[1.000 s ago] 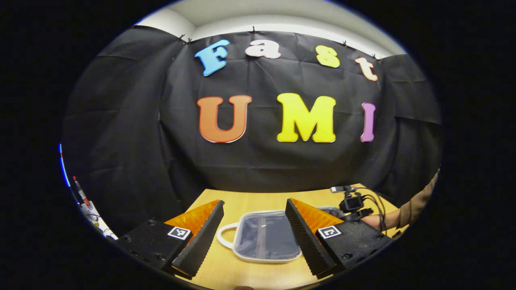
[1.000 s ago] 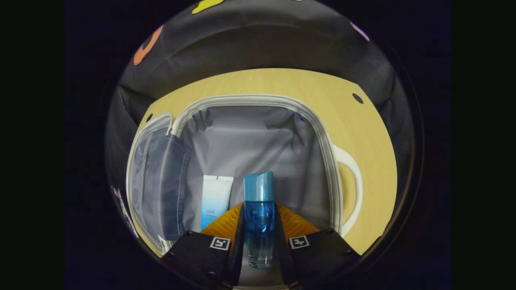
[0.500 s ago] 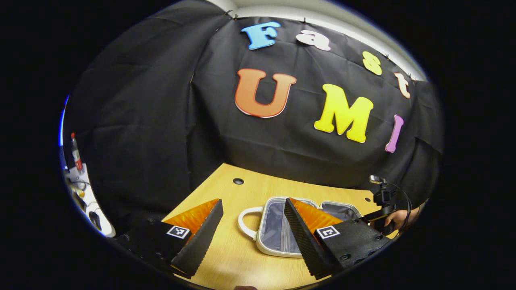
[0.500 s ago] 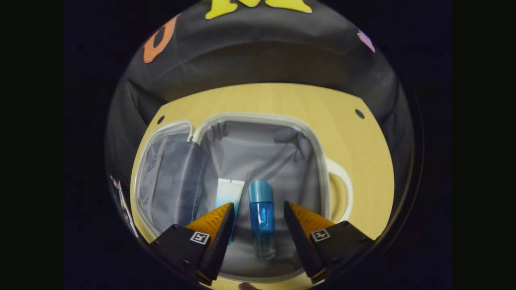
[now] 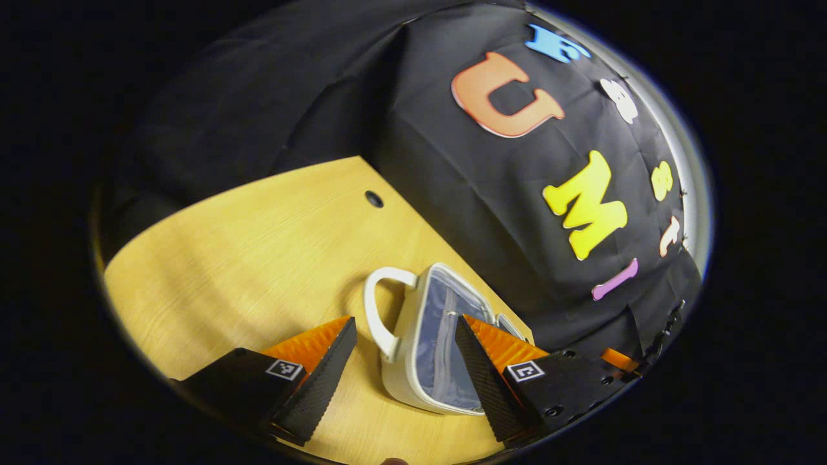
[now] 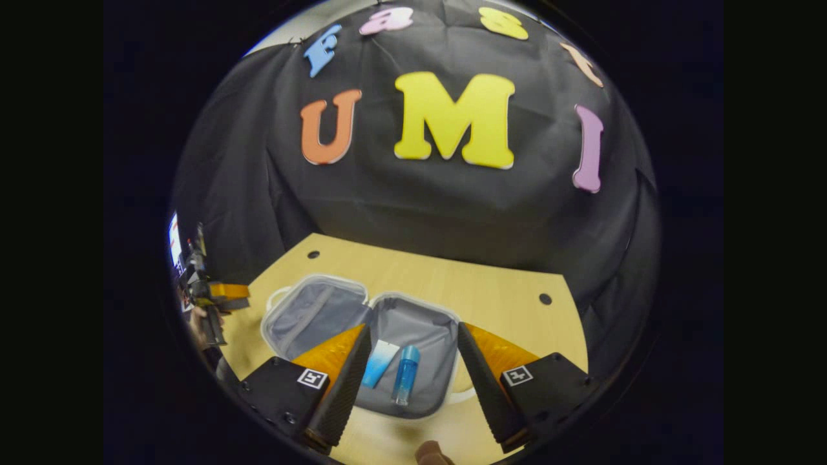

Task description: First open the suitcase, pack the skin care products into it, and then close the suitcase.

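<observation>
Suitcase: lies open on your wooden table, both halves flat and lined in grey; in the left gripper view you see its white handle and the rim of the lid half.
Blue bottle: lies in the right half, cap toward the wall.
White tube: lies just beside the bottle, on its left; whether they touch is hard to tell.
Your right gripper: fingers spread apart, holding nothing, raised above the near edge of the case.
Your left gripper: fingers spread apart, empty, tilted, close to the handle side; seen far left in the right gripper view, with your hand on it.
</observation>
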The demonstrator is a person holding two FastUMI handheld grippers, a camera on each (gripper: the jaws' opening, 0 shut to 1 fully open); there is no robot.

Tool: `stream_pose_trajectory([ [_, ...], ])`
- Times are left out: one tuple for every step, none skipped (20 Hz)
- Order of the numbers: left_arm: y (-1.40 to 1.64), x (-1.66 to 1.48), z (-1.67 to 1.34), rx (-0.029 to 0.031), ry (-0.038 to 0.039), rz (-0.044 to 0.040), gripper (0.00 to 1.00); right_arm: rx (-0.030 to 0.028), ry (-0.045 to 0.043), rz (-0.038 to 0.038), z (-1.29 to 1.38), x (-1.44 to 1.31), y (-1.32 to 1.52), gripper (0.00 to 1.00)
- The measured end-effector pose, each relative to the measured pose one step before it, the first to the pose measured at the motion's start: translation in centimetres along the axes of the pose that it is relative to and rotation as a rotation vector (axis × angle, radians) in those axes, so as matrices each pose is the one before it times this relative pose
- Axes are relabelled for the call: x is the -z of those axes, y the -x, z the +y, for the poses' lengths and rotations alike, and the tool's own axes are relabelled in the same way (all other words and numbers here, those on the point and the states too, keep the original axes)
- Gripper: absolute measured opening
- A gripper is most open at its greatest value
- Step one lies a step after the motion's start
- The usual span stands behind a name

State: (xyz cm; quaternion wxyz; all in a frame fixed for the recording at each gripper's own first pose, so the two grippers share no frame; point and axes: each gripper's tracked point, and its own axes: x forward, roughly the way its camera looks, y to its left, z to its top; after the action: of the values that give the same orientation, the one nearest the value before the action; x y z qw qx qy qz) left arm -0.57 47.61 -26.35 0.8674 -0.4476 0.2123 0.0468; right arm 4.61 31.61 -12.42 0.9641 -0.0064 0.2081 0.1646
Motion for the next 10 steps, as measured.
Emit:
stream_pose_trajectory([
  [-0.752, -0.210, 0.855, 0.00300, 0.05188, -0.00334, 0.98, 0.00908, 0.00369, -0.02444, -0.729, -0.783, 2.101, 0.77],
  [-0.436, -0.317, 0.247, 0.02051, 0.05814, -0.01035, 0.98, 0.02066, 0.01335, -0.02265, -1.014, -0.675, 1.717, 0.79],
  [-0.456, -0.198, 0.024, 0.02707, 0.05649, -0.00733, 0.97, 0.02910, 0.01247, -0.02330, -1.198, -0.518, 1.290, 0.80],
  [-0.722, -0.156, 0.199, 0.02335, 0.04495, -0.00252, 0.96, 0.02787, 0.00982, -0.02017, -1.001, -0.523, 1.078, 0.80],
  [-0.722, 0.286, 0.222, 0.02695, 0.03794, 0.01645, 0.96, 0.01358, 0.00765, -0.01363, -0.518, -0.287, 0.810, 0.80],
  [-0.624, -0.117, 0.671, 0.00821, 0.02946, 0.01082, 0.95, 0.01566, 0.01187, -0.00794, -0.510, -0.210, 0.609, 0.79],
  [-0.739, 0.068, 0.985, -0.00933, 0.02296, 0.00762, 0.94, 0.01325, 0.00163, -0.00130, -0.509, -0.066, 0.401, 0.77],
  [-0.665, 0.088, 0.093, 0.01728, 0.03435, 0.01194, 1.00, 0.01136, -0.00937, 0.00488, -0.363, 0.138, 0.225, 0.79],
  [-0.389, -0.243, -0.142, 0.02089, 0.04129, -0.01118, 0.96, 0.00674, -0.01072, 0.00683, -0.202, 0.183, 0.088, 0.78],
  [-0.580, -0.113, -0.435, 0.02741, 0.03246, -0.00101, 0.70, 0.01140, -0.00357, 0.00722, -0.296, 0.169, 0.081, 0.78],
])
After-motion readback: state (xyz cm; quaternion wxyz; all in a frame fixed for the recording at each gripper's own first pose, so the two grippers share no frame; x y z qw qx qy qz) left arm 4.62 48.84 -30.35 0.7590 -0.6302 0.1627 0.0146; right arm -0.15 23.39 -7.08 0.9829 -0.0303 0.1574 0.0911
